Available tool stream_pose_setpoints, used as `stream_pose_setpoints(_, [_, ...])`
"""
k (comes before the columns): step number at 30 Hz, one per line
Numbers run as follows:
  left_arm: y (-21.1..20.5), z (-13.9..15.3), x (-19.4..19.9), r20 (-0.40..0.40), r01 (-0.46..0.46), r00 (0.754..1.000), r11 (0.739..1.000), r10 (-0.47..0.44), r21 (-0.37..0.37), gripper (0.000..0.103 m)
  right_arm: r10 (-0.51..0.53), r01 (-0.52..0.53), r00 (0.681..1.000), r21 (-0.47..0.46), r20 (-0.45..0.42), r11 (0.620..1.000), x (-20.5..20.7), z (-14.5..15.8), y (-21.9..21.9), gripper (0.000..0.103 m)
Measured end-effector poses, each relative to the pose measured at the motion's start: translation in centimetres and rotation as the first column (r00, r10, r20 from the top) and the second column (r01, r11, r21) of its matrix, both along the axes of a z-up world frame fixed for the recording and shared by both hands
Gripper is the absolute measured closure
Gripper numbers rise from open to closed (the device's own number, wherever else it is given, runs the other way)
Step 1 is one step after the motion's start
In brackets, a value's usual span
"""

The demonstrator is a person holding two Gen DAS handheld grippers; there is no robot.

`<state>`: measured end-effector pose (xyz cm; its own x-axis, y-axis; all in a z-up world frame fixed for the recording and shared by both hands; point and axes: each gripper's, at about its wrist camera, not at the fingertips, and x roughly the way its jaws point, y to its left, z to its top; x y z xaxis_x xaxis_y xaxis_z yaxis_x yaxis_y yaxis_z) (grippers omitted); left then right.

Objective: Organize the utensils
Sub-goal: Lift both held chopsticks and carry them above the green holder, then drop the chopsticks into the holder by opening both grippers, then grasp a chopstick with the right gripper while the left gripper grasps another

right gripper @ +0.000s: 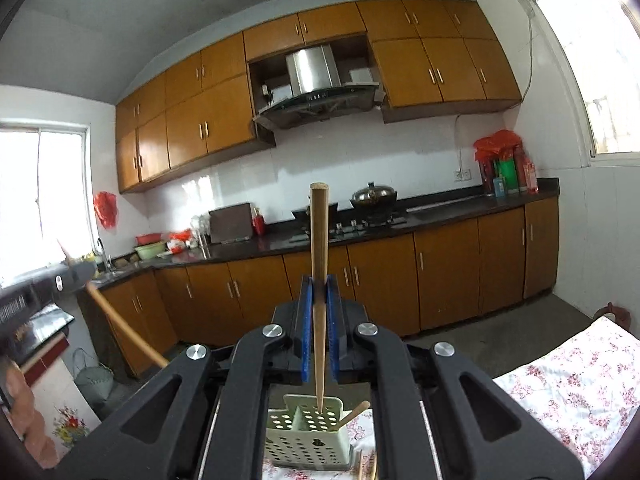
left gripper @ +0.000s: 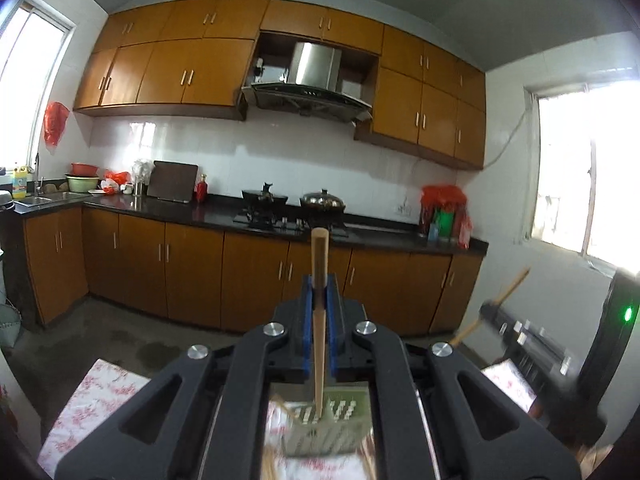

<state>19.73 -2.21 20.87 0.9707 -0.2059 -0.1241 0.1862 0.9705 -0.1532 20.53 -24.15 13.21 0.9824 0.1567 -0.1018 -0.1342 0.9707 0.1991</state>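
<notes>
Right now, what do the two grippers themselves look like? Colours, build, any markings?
Both match: the left gripper and right gripper have matte black angular linkage arms with triangular cutouts, round silver pivot bolts, and blue pads lining flat parallel fingers. No cables, labels or sleeves are visible in either wrist view.

Both wrist views face the kitchen counter (left gripper: 280, 220) – shared, well apart

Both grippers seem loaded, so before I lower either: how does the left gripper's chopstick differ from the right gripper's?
The left chopstick hangs over a blurred holder; the right chopstick points into the holder's right compartment, seen sharply. The right one sticks out farther past its pads. Both are wooden, clamped, tips down.
</notes>
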Motion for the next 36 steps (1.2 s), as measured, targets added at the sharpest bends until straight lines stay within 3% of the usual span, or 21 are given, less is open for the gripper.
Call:
stream_pose_setpoints(4, [-1.4, -1.9, 2.6, 0.028, -0.040, 0.999, 0.998, 0.039, 0.041, 0.095, 0.013, -0.013, 0.998, 0.013, -0.063, 1.000, 1.8, -2.0, 0.1, 0.095])
stream_pose_setpoints(12, [-1.7, -8.3, 7.1, -0.091, -0.031, 0.995, 1.000, 0.031, 0.005, 0.095, 0.047, -0.049, 0.990, -0.011, -0.135, 0.999, 2.6, -4.4, 1.0, 0.095])
stream_pose_setpoints(15, [-1.4, -9.3, 7.5, -0.128, -0.027, 0.991, 1.000, 0.027, -0.005, 0.095, 0.061, -0.063, 0.987, -0.010, -0.150, 0.998, 2.7, -4.5, 1.2, 0.093])
stream_pose_setpoints(16, [-1.1, -9.5, 7.4, -0.131, -0.030, 0.991, 1.000, 0.029, -0.007, 0.094, 0.064, -0.066, 0.986, -0.012, -0.153, 0.998, 2.7, -4.4, 1.2, 0.089])
stream_pose_setpoints(18, [-0.8, -9.4, 6.9, -0.128, -0.029, 0.991, 1.000, 0.027, -0.008, 0.090, 0.053, -0.056, 0.988, -0.017, -0.143, 0.998, 2.2, -4.0, 1.3, 0.067])
stream_pose_setpoints(21, [-0.1, -8.6, 5.4, -0.108, -0.036, 0.994, 0.999, 0.034, -0.013, 0.077, 0.031, -0.033, 0.994, -0.015, -0.105, 0.999, 0.4, -3.0, 0.4, 0.065])
stream_pose_setpoints(24, [1.5, -7.8, 2.6, -0.098, -0.050, 0.994, 0.998, 0.047, -0.030, 0.071, -0.007, 0.008, 0.996, 0.014, -0.087, 1.000, -2.0, -2.5, -1.4, 0.065])
stream_pose_setpoints(27, [3.5, -8.4, 0.0, -0.117, -0.088, 0.990, 0.996, 0.084, -0.029, 0.064, -0.078, 0.082, 0.984, 0.014, -0.159, 0.997, -3.8, -4.1, -3.4, 0.065])
stream_pose_setpoints(31, [6.1, -12.8, -2.1, -0.231, -0.146, 0.962, 0.989, 0.145, 0.015, 0.062, -0.086, 0.089, 0.914, -0.011, -0.397, 0.996, -3.3, -10.6, -4.6, 0.067])
stream_pose_setpoints(33, [6.6, -15.9, -2.1, -0.314, -0.146, 0.937, 0.988, 0.155, 0.052, 0.062, -0.041, 0.035, 0.838, -0.022, -0.545, 0.999, -2.7, -15.5, -3.9, 0.085])
stream_pose_setpoints(34, [6.9, -17.9, -2.0, -0.375, -0.135, 0.915, 0.988, 0.151, 0.069, 0.063, -0.006, -0.002, 0.794, -0.013, -0.607, 1.000, -2.7, -18.1, -3.3, 0.087])
stream_pose_setpoints(36, [7.0, -20.9, -1.9, -0.460, -0.107, 0.878, 0.991, 0.132, 0.081, 0.068, 0.028, -0.037, 0.749, 0.001, -0.662, 0.999, -2.9, -20.9, -2.2, 0.088])
